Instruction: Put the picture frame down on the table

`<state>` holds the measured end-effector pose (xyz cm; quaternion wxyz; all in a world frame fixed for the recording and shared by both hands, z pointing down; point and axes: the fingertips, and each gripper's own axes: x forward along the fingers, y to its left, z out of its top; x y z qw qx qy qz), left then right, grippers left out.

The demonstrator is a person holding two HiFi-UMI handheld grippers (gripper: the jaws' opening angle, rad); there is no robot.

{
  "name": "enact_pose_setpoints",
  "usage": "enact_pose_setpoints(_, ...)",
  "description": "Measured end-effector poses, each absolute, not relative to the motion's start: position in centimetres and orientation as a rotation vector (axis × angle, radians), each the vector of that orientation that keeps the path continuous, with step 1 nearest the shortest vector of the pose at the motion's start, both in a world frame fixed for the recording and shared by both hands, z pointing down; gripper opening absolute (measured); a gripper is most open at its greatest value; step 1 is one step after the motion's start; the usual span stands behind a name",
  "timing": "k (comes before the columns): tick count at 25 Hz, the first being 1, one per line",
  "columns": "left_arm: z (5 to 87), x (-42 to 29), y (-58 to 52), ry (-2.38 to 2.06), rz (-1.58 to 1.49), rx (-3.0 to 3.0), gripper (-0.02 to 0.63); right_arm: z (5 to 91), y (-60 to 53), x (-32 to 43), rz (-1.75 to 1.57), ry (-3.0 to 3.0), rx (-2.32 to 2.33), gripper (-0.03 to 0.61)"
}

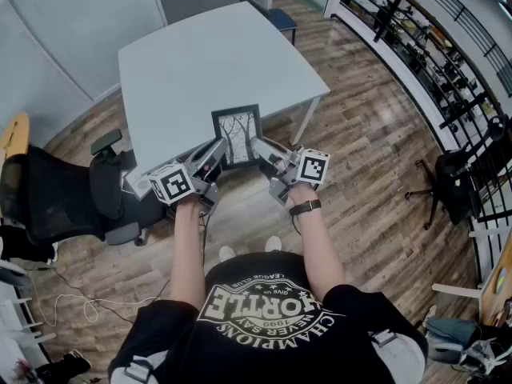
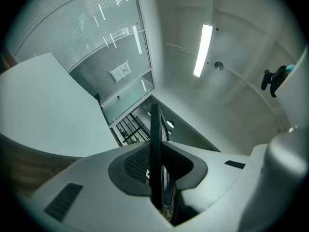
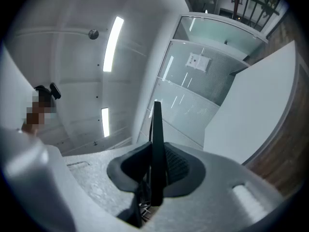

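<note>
Picture frame (image 1: 237, 137), black rectangular rim around a pale tree print, held up at the near edge of the light grey table (image 1: 200, 54), print facing the head camera. Bottom edge apparently off the tabletop; contact not clear from above. Flanked by both grippers: left gripper (image 1: 218, 154) on the left side, right gripper (image 1: 260, 150) on the right side. Checked in left gripper view: thin dark edge of picture frame (image 2: 155, 144) clamped between the two padded jaws, no gap. Same in right gripper view: picture frame (image 3: 156, 129) seen edge-on, squeezed tight between the jaws. Both cameras aimed up at ceiling lights, so likely tilted back. Far part of the table bare. Brown wood floor (image 1: 360, 158) below, black office chair (image 1: 56, 194) off to the left.

Step judged: carrying, placement not yet done. Next move probably needs both grippers going far over the bare tabletop, lowering together and level, settling the frame on the surface, then opening both jaws at once. Uneven release likely to tip it.
</note>
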<state>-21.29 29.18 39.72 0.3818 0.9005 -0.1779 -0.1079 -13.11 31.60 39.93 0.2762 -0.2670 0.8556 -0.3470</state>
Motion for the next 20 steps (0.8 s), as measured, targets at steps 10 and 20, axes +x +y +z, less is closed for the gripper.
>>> enact_pose_setpoints(10, 41.2, -20.7, 28.7, -0.402, -0.289, 2.262, 0.080, 40.9, 30.9, -12.7, -0.959, 2.283, -0.764, 0.066)
enact_pose_setpoints(20, 42.7, -5.9, 31.4, -0.323, -0.222, 2.286, 0.078, 43.9, 34.3, 1.7, -0.985, 2.205, -0.841, 0.071)
